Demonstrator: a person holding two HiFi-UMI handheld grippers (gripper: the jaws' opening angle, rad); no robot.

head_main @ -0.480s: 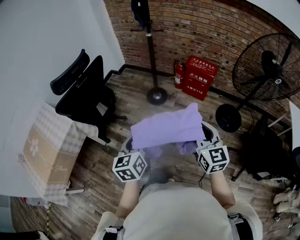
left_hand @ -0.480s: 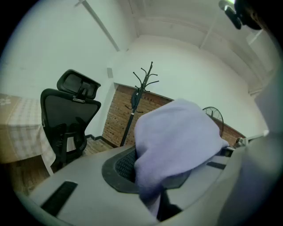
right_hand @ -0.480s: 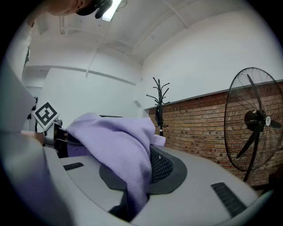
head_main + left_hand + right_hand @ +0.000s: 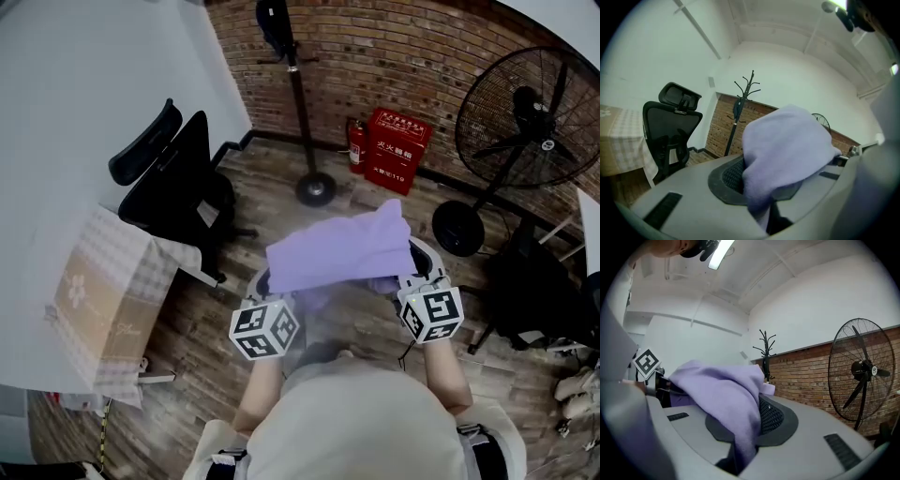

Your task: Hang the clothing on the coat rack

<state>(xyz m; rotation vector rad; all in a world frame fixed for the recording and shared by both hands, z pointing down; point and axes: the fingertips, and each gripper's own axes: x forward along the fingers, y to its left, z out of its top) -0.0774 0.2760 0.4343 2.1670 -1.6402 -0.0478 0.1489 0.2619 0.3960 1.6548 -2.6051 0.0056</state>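
Lilac garment (image 4: 336, 251): is hanging spread between both grippers above the wood floor (image 4: 202, 342), well apart from the coat rack (image 4: 298, 103). Left gripper (image 4: 264, 286): jaws are pinching one edge. Right gripper (image 4: 419, 272): jaws are pinching the opposite edge.

- My left grey two-jaw gripper (image 4: 262, 295) is held out ahead of my chest, its jaws clamped on the lilac fabric garment (image 4: 333, 253).
- My right grey two-jaw gripper (image 4: 419, 277) sits alongside, roughly level, and pinches the same garment.
- Both forearms (image 4: 442, 370) reach forward, apart.
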